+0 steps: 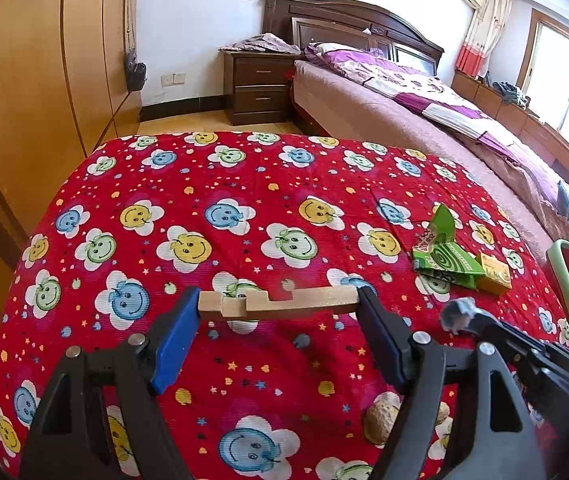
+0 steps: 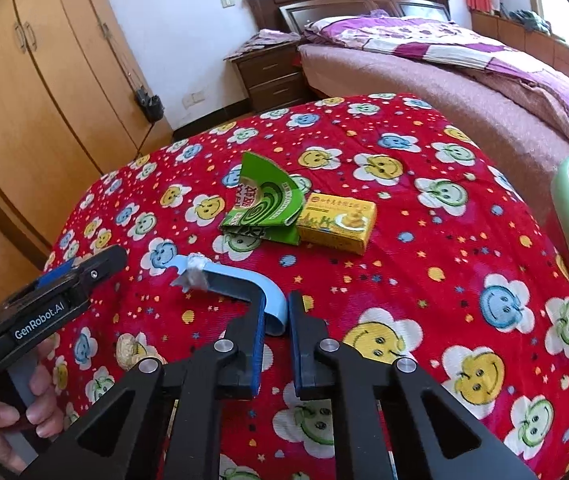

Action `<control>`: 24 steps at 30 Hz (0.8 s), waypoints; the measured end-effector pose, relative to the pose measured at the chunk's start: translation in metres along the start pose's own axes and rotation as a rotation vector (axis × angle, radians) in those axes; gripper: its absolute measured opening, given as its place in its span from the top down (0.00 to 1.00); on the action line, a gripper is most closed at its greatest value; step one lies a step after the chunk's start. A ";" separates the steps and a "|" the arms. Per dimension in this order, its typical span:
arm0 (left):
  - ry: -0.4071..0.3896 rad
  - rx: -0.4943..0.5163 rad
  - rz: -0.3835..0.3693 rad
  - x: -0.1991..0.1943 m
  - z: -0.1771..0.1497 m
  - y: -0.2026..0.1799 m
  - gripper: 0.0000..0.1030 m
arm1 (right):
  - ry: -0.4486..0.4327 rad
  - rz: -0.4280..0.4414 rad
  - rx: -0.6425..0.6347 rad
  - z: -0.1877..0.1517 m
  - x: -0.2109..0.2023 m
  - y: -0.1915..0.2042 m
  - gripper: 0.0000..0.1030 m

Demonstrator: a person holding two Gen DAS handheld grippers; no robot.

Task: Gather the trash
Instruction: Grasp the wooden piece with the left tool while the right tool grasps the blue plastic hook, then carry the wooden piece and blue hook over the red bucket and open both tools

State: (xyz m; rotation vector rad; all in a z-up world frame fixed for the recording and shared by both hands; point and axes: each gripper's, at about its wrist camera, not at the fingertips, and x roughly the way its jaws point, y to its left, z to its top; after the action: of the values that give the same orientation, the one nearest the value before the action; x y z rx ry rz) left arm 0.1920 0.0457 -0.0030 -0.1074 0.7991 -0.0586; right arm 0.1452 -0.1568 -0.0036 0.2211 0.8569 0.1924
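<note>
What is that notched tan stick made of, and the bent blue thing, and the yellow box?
The notched tan stick in the left tool looks like bare wood: matte, pale, square-cut edges. The bent light-blue piece in the right tool seems smooth plastic, with something crinkly and silvery, perhaps foil or tape, at its tip. The small yellow box looks like printed cardboard, with sharp folded corners.

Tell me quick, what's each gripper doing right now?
Left gripper: shut on a wooden piece, held across its fingertips.
Right gripper: shut on a light blue hook, gripped at its flat end.
</note>
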 end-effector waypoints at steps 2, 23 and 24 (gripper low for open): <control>-0.006 0.002 -0.003 -0.001 -0.001 -0.001 0.25 | -0.017 0.001 0.017 -0.001 -0.008 -0.003 0.90; -0.048 0.053 -0.095 -0.051 -0.002 -0.034 0.25 | -0.233 -0.080 0.243 -0.024 -0.127 -0.088 0.90; -0.050 0.060 -0.100 -0.055 -0.002 -0.038 0.25 | -0.242 -0.089 0.258 -0.026 -0.132 -0.095 0.90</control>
State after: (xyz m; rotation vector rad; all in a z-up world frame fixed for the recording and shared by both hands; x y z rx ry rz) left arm 0.1515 0.0128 0.0392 -0.0921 0.7411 -0.1740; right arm 0.0479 -0.2787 0.0500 0.4373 0.6478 -0.0290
